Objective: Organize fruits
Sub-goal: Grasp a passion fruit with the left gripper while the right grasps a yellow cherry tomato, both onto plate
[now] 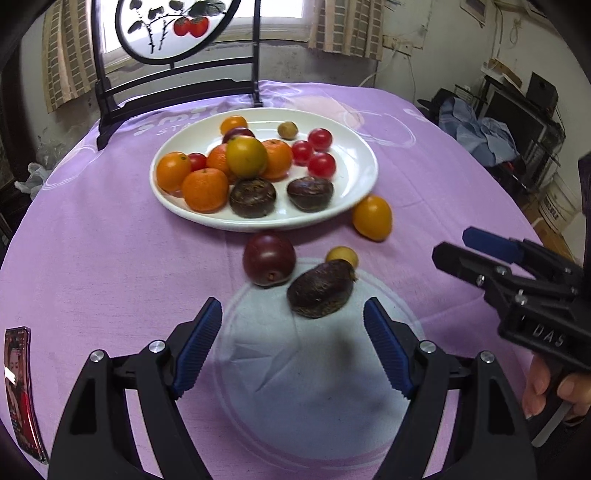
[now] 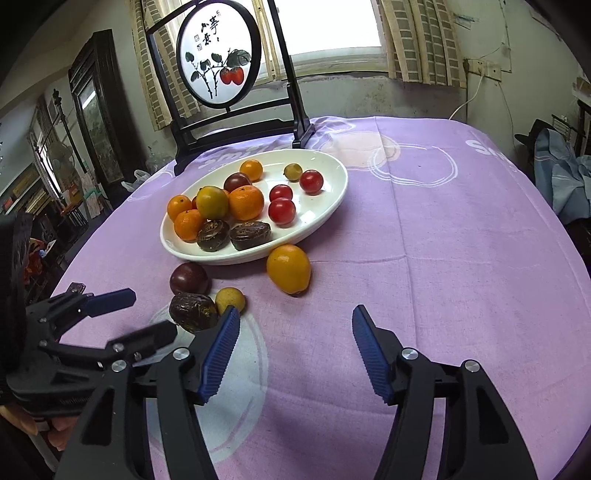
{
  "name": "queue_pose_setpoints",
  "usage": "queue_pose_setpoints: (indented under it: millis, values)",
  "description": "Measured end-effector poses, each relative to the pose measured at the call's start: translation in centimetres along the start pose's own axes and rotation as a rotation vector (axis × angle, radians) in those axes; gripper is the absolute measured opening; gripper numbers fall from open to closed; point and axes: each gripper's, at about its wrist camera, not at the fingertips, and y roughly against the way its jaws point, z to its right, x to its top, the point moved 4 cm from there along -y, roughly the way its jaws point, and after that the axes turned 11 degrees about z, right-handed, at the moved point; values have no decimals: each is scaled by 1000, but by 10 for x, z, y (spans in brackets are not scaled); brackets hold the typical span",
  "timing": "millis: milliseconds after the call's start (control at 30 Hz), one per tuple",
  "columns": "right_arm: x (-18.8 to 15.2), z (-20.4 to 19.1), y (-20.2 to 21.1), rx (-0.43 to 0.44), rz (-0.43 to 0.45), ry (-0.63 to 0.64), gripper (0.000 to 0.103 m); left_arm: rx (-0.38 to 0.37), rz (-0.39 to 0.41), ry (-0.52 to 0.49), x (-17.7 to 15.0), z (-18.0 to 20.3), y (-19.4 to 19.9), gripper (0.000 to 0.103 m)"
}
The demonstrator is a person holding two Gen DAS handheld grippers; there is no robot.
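A white plate (image 1: 354, 151) (image 2: 332, 177) on the purple cloth holds oranges, red tomatoes, two brown fruits and others. On the cloth in front of it lie a brown wrinkled fruit (image 1: 319, 288) (image 2: 192, 312), a dark purple fruit (image 1: 269, 258) (image 2: 189, 278), a small yellow fruit (image 1: 341, 256) (image 2: 229, 299) and a yellow-orange fruit (image 1: 371, 218) (image 2: 289, 268). My left gripper (image 1: 293, 317) (image 2: 146, 310) is open, just short of the brown fruit. My right gripper (image 2: 295, 325) (image 1: 448, 243) is open and empty, to the right of the loose fruits.
A black-framed round painted screen (image 1: 173, 33) (image 2: 218, 59) stands at the table's far edge behind the plate. A phone (image 1: 20, 387) lies at the near left edge. Shelves and clutter (image 1: 517, 125) stand beyond the table's right side.
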Motion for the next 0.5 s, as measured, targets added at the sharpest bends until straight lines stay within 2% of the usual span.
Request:
queue_pose_setpoints:
  millis: [133, 200, 267, 333, 367, 400, 500]
  values:
    - [0, 6, 2, -1, 6, -15, 64, -4, -30, 7, -3, 5, -11, 75]
    - [0, 7, 3, -2, 8, -16, 64, -3, -45, 14, -3, 7, -18, 67]
    - [0, 9, 3, -1, 9, -21, 64, -4, -60, 18, -3, 10, -26, 66]
    - [0, 10, 3, 0, 10, -25, 64, -7, -79, 21, -3, 14, -35, 60]
    - [0, 10, 3, -1, 11, -23, 64, -7, -85, 24, -3, 15, -38, 49]
    - [-1, 9, 3, -1, 10, -21, 64, -3, -97, 27, -3, 15, -43, 45]
    - [-3, 7, 1, -1, 4, -10, 64, -7, -101, 33, -2, 13, -44, 43]
